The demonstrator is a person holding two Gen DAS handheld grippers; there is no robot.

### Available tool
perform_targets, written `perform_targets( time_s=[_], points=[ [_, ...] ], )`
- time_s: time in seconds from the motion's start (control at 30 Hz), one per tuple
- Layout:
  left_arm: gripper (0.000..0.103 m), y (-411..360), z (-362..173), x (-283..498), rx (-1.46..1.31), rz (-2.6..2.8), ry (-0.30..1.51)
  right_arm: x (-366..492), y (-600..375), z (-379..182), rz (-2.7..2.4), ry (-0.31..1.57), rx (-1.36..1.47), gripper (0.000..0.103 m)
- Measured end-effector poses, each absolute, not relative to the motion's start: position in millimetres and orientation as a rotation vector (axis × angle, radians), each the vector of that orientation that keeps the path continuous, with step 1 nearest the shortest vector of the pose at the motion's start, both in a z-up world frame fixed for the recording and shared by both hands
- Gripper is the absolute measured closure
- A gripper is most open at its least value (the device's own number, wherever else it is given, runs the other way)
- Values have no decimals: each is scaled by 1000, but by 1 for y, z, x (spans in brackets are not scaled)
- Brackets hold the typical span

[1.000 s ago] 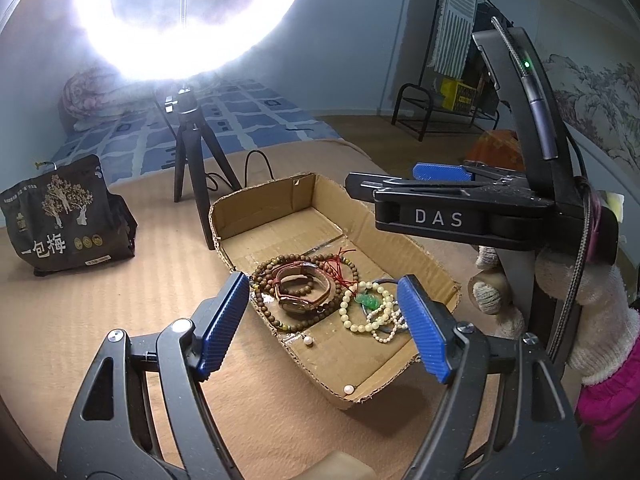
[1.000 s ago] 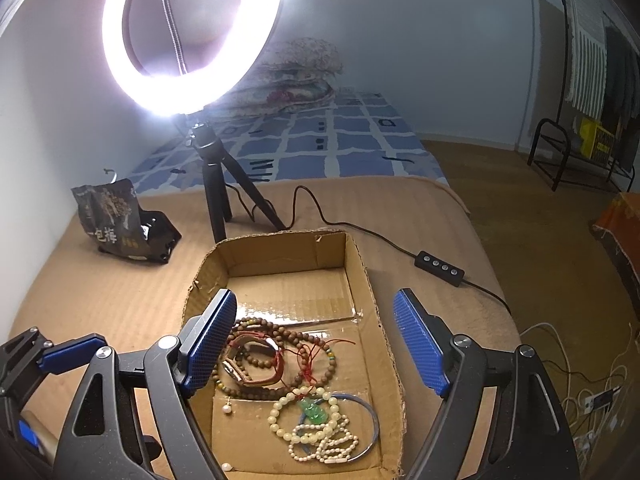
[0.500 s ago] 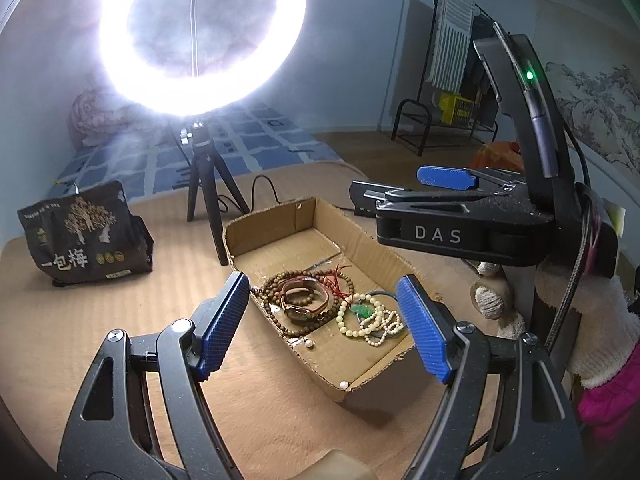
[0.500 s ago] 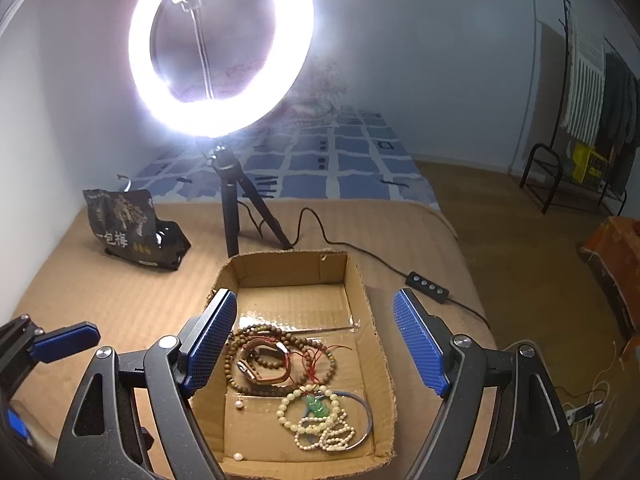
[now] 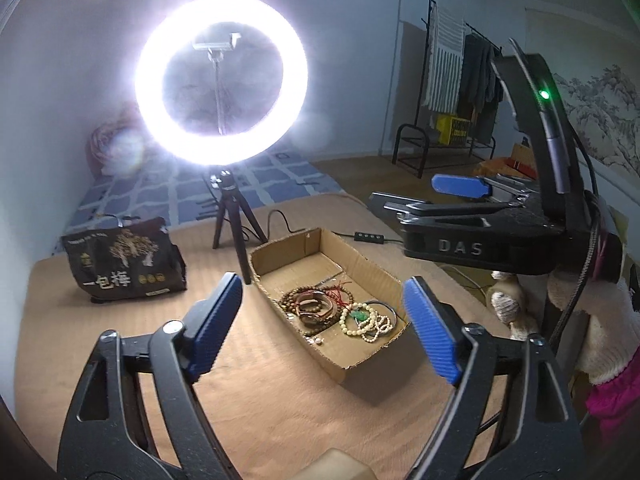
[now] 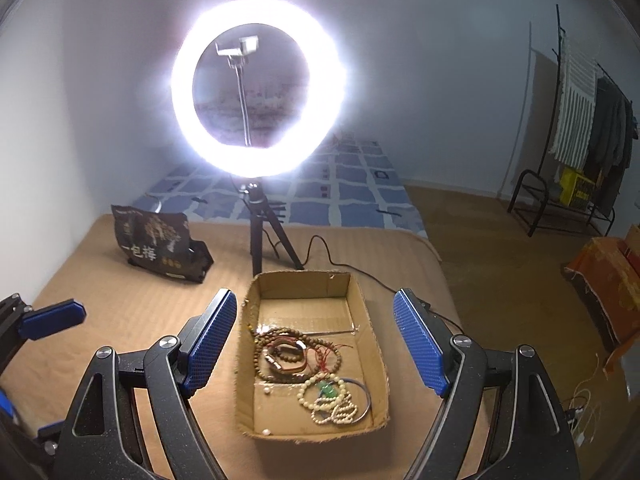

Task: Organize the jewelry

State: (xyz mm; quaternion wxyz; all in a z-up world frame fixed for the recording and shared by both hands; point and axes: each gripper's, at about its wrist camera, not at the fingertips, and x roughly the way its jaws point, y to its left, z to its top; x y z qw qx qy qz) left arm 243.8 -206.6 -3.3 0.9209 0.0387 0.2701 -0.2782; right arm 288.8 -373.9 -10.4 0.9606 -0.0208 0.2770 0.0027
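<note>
Both tools have lifted up and back from the shallow brown cardboard box (image 6: 372, 332) over the last second, so the box now looks smaller and lower in each wrist view and the glowing white ring light on its black tripod (image 6: 256, 104), behind the box, fills more of the picture. The left hand-held gripper (image 5: 324, 320) has just been opening a little further; its blue pads stand spread with nothing between them, the box only showing through the gap. The right hand-held gripper (image 6: 312, 344) is likewise spread and empty, held by a hand in a pale knitted glove (image 5: 600, 328). All the jewelry sits inside the box: a brown wooden bead necklace coiled around a brown strap bracelet (image 6: 288, 356) near the middle, a cream bead string with a green pendant (image 6: 332, 396) and a thin dark bangle (image 6: 366, 394) toward the near end, and a few loose pearls (image 6: 266, 390) on the box floor. The box rests on a tan ribbed bed cover (image 6: 120, 300), with a black printed snack bag (image 6: 160, 248) to its left. Judging by the retreat with empty jaws, the pieces are gathered and this looks like the close of the task, or a pause before another pick.
</note>
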Motion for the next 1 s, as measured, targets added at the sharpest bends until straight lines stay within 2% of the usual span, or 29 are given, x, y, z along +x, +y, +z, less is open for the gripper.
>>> perform_targets(
  time_s=[0.3, 0.4, 1.0],
  points=[
    [15, -162, 28, 200, 81, -538, 498, 232, -357, 18, -6, 530, -11, 22],
    [5, -148, 35, 184, 77, -528, 477, 210, -350, 22, -19, 528, -3, 21],
    [3, -120, 35, 133, 89, -497, 488, 138, -310, 12, -134, 472, -55, 19]
  ],
)
